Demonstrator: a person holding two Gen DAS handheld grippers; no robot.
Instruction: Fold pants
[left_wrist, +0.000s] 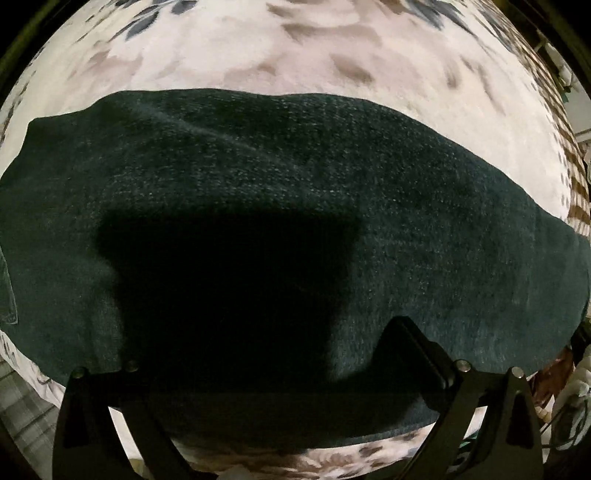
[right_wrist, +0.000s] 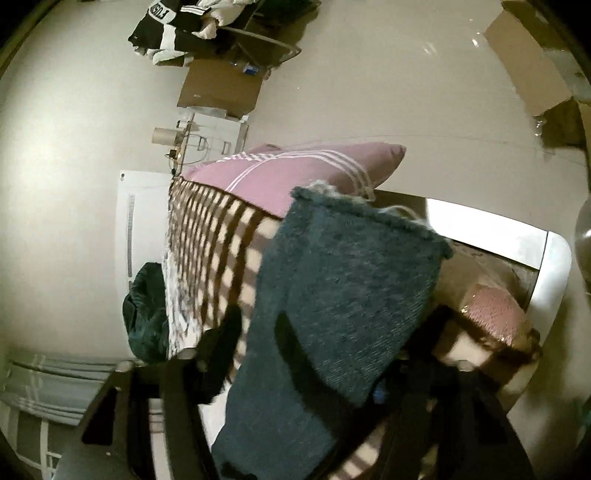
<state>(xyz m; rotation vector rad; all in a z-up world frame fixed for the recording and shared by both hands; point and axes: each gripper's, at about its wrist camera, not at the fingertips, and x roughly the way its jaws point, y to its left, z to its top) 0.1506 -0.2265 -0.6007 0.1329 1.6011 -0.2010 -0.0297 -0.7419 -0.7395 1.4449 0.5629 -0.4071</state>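
Dark blue-green denim pants (left_wrist: 295, 221) lie spread flat across a floral bedspread (left_wrist: 258, 55) in the left wrist view. My left gripper (left_wrist: 266, 354) hovers close over the near edge of the pants, its fingers wide apart, casting a large shadow on the cloth. In the right wrist view a pant leg (right_wrist: 332, 314) with a frayed hem hangs lifted between the fingers of my right gripper (right_wrist: 295, 417), over a checked blanket (right_wrist: 221, 240). The right gripper's fingers look apart; whether they pinch the cloth is unclear.
A pink striped pillow (right_wrist: 295, 173) lies at the bed's head by a white headboard (right_wrist: 546, 277). A dark green garment (right_wrist: 147, 314) hangs off the bed's side. Cardboard boxes (right_wrist: 221, 88) and clothes (right_wrist: 173, 29) lie on the floor.
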